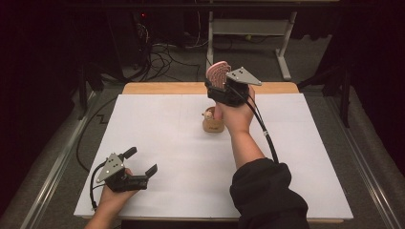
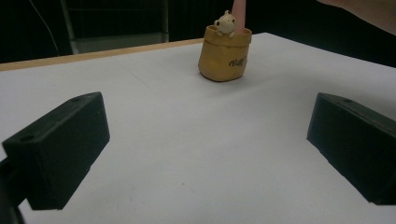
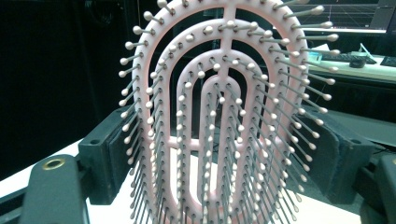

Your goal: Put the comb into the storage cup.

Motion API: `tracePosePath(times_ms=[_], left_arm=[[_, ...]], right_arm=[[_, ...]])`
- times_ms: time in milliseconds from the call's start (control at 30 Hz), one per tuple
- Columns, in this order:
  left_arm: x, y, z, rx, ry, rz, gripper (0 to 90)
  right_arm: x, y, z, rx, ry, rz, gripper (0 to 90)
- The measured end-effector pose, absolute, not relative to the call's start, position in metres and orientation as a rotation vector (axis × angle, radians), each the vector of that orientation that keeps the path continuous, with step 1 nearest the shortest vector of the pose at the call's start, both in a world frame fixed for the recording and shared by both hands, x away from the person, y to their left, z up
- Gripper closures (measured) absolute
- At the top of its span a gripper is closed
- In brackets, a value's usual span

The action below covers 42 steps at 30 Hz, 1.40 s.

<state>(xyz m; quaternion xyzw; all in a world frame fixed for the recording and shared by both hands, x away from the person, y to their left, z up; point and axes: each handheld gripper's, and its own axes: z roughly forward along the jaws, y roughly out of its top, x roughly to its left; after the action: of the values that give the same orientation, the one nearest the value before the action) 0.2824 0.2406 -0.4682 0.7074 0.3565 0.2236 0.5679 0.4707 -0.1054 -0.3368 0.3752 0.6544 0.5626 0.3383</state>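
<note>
Holding a pink hairbrush point(image 1: 218, 74) upright over a small tan holder point(image 1: 213, 123), handle end down toward its mouth.

Right claw point(image 1: 220, 82) sits at about 12 o'clock on the white worktop point(image 1: 167, 143), jaws fairly wide and clamped on the brush head point(image 3: 224, 121), bristles facing its camera. The handle point(image 2: 240, 16) seems to reach into the holder point(image 2: 225, 55) behind the little bear figure point(image 2: 225, 23) on the rim; how deep it sits is hidden. To do it well, I'd say: keep the brush vertical, sink straight down, avoid knocking the bear or tipping the light pouch, and let go only once the handle bottoms out. Left claw point(image 1: 141, 161) rests at about 7 o'clock, jaws wide apart, empty, well away from the holder; it could steady the pouch if it wobbles.
</note>
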Motion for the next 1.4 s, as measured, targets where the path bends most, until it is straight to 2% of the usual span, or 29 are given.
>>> tracePosePath(times_ms=[1400], left_arm=[[0.282,0.240,-0.469,1.663,0.837,0.524,0.0]], right_arm=[[0.476,-0.100,-0.372,1.022,1.735,1.448,20.2]])
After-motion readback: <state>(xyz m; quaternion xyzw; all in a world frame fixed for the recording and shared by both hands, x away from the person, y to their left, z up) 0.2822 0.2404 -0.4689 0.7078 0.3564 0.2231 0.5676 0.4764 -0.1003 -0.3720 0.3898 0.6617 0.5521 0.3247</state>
